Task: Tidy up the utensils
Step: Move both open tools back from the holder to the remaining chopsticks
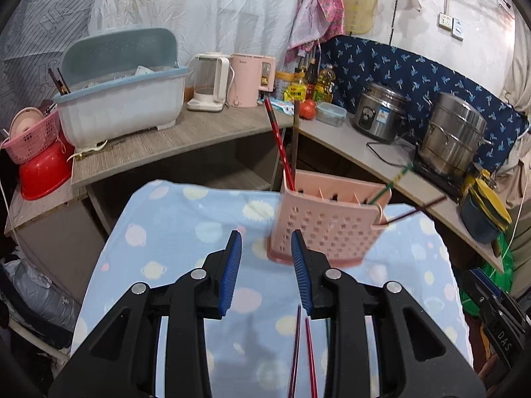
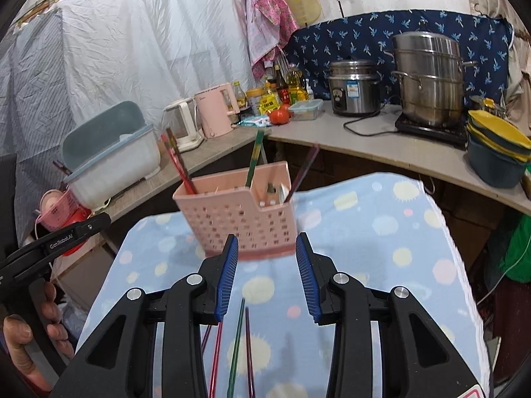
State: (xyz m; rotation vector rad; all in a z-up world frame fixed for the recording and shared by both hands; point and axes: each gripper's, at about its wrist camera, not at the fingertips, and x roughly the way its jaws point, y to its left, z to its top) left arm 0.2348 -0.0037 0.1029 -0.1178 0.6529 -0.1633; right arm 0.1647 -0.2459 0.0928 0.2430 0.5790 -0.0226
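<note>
A pink perforated utensil holder (image 1: pixel 328 225) stands on a blue spotted cloth (image 1: pixel 186 229); it also shows in the right wrist view (image 2: pixel 239 219). Red and brown chopsticks (image 1: pixel 282 146) stand in its left end, and a green one (image 1: pixel 395 180) and a dark one lean out on the right. My left gripper (image 1: pixel 266 248) is open and empty just in front of the holder. My right gripper (image 2: pixel 267 252) is open and empty before the holder. Loose chopsticks lie on the cloth under both grippers: red ones (image 1: pixel 310 358), and green and red ones (image 2: pixel 237 348).
A counter (image 1: pixel 205 132) runs behind with a dish drainer box (image 1: pixel 122 99), kettles (image 1: pixel 249 79), bottles, a rice cooker (image 1: pixel 378 112) and a steel pot (image 1: pixel 454 132). Stacked bowls (image 2: pixel 497 146) sit at right. Pink basket and red basin (image 1: pixel 39 152) at left.
</note>
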